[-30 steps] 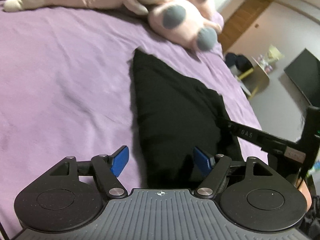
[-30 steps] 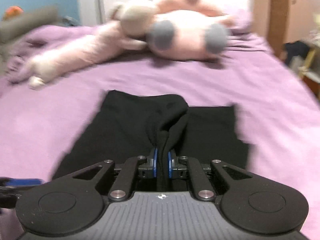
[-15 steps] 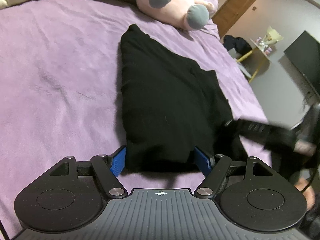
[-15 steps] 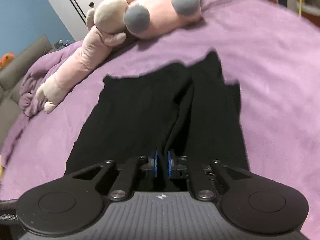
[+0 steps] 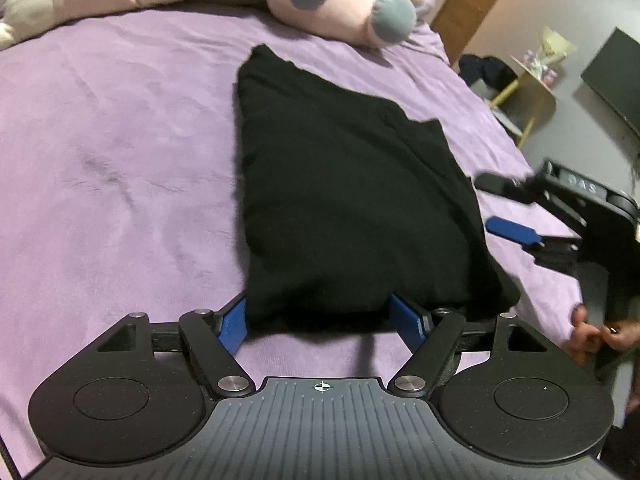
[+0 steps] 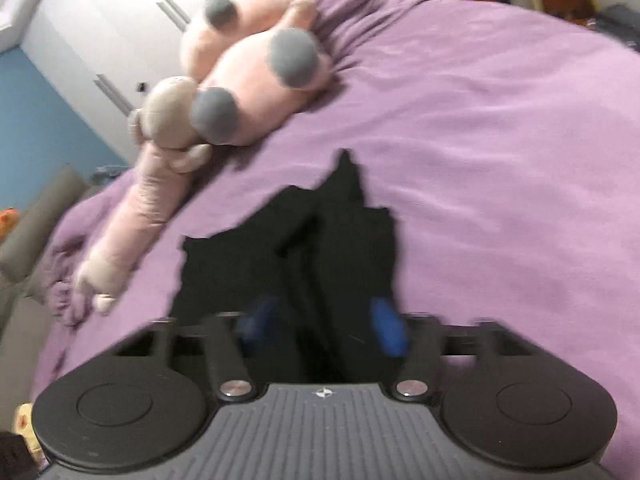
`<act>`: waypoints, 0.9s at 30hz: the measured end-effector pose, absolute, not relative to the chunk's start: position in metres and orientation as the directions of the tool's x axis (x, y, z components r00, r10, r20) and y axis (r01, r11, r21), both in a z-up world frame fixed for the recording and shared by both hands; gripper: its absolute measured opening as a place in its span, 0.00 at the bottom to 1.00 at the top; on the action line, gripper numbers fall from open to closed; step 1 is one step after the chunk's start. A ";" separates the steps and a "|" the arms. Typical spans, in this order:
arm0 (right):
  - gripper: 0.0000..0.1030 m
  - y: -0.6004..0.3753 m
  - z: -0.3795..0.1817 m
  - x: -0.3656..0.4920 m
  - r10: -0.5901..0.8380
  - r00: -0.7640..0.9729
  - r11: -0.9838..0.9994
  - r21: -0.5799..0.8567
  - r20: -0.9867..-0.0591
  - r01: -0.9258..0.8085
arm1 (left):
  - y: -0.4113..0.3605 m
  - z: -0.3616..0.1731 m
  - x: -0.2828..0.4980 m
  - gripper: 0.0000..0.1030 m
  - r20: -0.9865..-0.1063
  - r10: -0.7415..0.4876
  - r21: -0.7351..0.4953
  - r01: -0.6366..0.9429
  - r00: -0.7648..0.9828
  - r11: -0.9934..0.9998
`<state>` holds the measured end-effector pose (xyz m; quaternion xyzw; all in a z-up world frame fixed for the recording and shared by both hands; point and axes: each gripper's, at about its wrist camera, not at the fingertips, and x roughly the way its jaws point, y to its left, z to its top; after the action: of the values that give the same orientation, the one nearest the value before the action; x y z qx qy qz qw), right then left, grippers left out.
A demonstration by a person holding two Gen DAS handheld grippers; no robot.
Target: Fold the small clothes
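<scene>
From the left wrist camera, the black garment [image 5: 348,208] lies folded on the purple bedspread [image 5: 120,168], narrowing toward the far end where a pink plush toy [image 5: 340,4] rests near the head of the bed. The left tongs [image 5: 324,322] stand spread wide, their blue pads [image 5: 232,326] at either side of the garment's near edge without pinching it. At the right, the right tongs [image 5: 496,204] hover just beside the garment's right edge, fingers apart, held by a person's hand [image 5: 592,336]. From the right wrist camera, blurred, the garment [image 6: 320,248] stretches away from the right tongs [image 6: 324,326], whose jaws have just been opening; the blue pads [image 6: 386,328] stand apart, and dark cloth lies between them, released. The plush toy [image 6: 240,92] lies beyond on the bedspread [image 6: 500,160].
</scene>
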<state>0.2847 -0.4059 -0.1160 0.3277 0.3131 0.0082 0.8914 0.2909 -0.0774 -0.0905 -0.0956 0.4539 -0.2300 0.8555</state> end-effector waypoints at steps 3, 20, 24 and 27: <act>0.63 -0.389 -0.120 0.319 0.239 0.776 0.832 0.535 -0.584 0.147 | -0.070 -0.085 0.291 0.77 -0.713 -0.473 -0.379 0.283 0.518 0.881; 0.14 -0.386 -0.111 0.304 0.023 0.754 0.917 0.314 -0.657 0.245 | -0.085 -0.092 0.285 0.77 -0.752 -0.449 -0.288 0.372 0.482 0.883; 0.35 -0.411 -0.107 0.256 0.171 0.802 0.806 0.549 -0.572 0.219 | -0.079 -0.094 0.285 0.77 -0.741 -0.454 -0.318 0.337 0.495 0.886; 0.45 -0.411 -0.116 0.219 0.214 0.791 0.771 0.596 -0.573 0.223 | -0.075 -0.094 0.285 0.77 -0.727 -0.465 -0.354 0.305 0.505 0.884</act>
<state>0.2191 -0.4112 -0.1161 0.3381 0.3235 -0.0024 0.8838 0.2846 -0.0751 -0.0943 -0.0899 0.4447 -0.2230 0.8628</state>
